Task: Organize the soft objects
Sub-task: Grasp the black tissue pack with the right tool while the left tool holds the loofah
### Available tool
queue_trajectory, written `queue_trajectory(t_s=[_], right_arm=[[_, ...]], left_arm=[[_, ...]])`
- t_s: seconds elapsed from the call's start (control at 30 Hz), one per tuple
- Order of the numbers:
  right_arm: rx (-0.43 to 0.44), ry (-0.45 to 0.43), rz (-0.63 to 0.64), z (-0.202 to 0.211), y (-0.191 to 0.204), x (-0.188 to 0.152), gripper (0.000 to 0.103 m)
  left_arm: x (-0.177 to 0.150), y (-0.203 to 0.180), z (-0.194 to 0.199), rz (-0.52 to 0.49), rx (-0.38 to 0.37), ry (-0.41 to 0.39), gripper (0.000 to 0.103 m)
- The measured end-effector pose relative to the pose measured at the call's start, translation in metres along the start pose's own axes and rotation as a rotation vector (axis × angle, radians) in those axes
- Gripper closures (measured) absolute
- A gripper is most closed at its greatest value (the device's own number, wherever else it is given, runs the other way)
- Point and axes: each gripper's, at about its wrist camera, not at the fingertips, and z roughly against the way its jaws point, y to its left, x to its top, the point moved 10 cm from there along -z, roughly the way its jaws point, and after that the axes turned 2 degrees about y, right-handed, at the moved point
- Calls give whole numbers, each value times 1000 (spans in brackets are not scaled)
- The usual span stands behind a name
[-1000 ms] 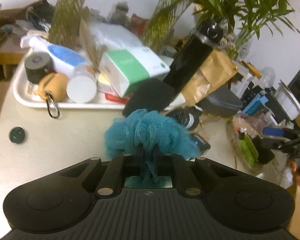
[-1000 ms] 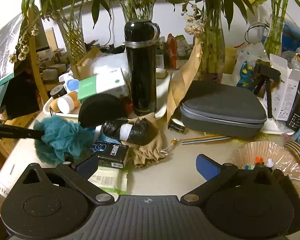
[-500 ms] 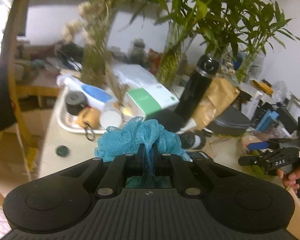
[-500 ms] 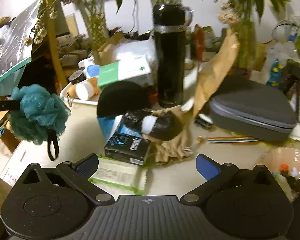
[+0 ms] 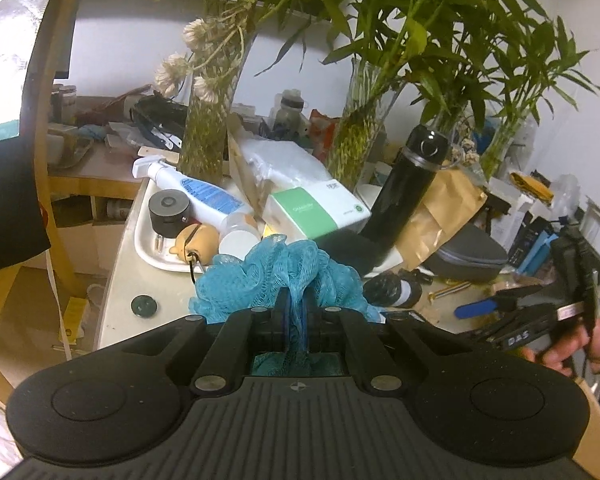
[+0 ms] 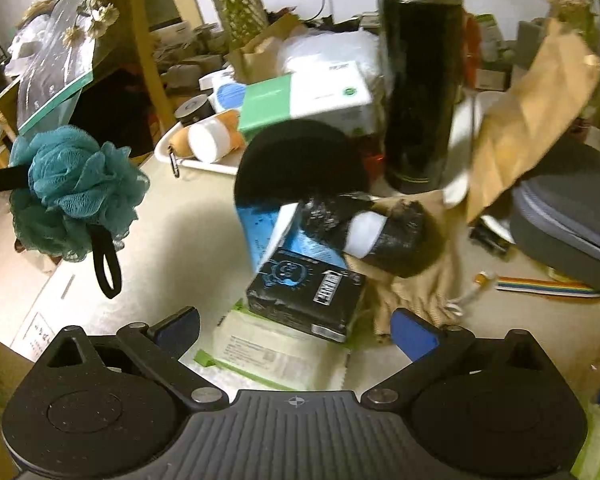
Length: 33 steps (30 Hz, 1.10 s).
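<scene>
Left gripper [image 5: 296, 312] clamps the teal mesh bath pouf [image 5: 276, 276], clear of the desk [image 6: 188, 240]. Right gripper [image 6: 296, 326] spread wide above the black box [image 6: 308, 294].

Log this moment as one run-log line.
left gripper: shut on teal bath pouf, held above table | right gripper: open, empty | black loop: dangling

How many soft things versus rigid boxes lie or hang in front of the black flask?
Soft things: 4: teal bath pouf, black round sponge, black rolled bundle, tan drawstring pouch.
Boxes: 1: black box.
Total: 5.
</scene>
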Motion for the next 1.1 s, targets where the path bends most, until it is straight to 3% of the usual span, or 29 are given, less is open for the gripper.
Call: queue_trajectory(t_s=[0.7, 0.77, 0.83, 0.9, 1.1], right_arm=[[29, 82, -10, -54, 3, 5, 1], [15, 82, -5, -57, 1, 5, 4], [-16, 89, -21, -59, -4, 3, 18], [-33, 92, -47, -60, -9, 2, 26], [-38, 58, -40, -42, -14, 9, 29]], left_arm=[[-2, -3, -7, 13, -28, 18, 98], [-2, -3, -8, 12, -30, 21, 98], [-2, -3, -10, 13, -28, 25, 98], [-3, -3, -11, 14, -28, 29, 98], [-2, -5, -10, 14, -43, 22, 98]])
